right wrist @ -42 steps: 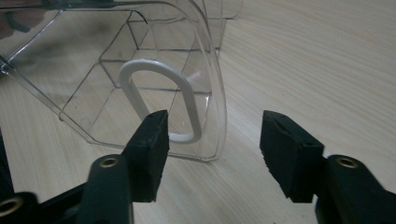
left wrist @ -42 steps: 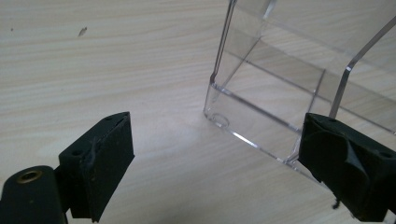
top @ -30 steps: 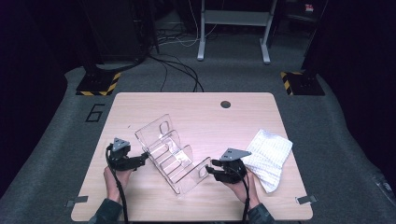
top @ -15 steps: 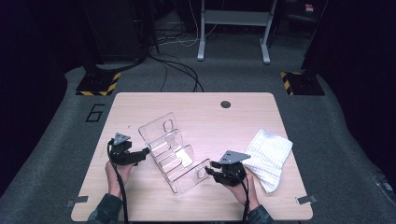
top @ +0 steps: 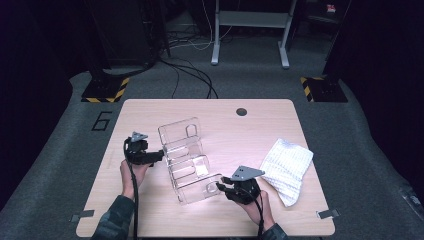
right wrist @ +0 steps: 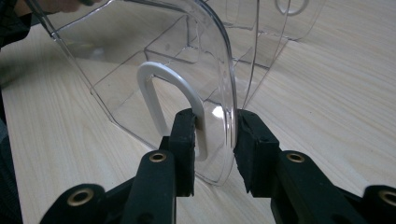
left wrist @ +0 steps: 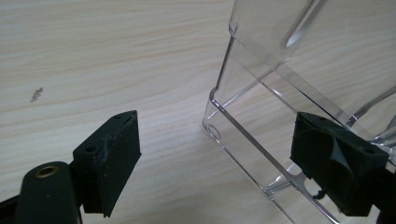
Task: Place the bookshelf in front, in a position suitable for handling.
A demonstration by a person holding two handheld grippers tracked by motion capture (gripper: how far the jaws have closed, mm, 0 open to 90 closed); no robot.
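A clear plastic organiser (top: 186,159) with several compartments lies on the wooden table (top: 150,215). My left gripper (top: 161,155) is at its left side, open. In the left gripper view, the organiser's corner (left wrist: 219,109) sits between the wide-apart pads (left wrist: 109,158) of that gripper (left wrist: 217,123), untouched. My right gripper (top: 220,186) is at the organiser's near right end. In the right gripper view, its jaws (right wrist: 216,116) have just been closing around the end panel (right wrist: 116,70) beside a white-rimmed slot (right wrist: 154,79). The panel's edge stands between the pads with a small gap left.
A folded white cloth (top: 287,167) lies on the table to the right of my right gripper. A round cable hole (top: 241,111) is near the table's far edge. Black equipment stands and cables (top: 190,75) lie on the floor beyond.
My left gripper has moved right, up to the organiser's left side. The right hand has stayed at the organiser's near end.
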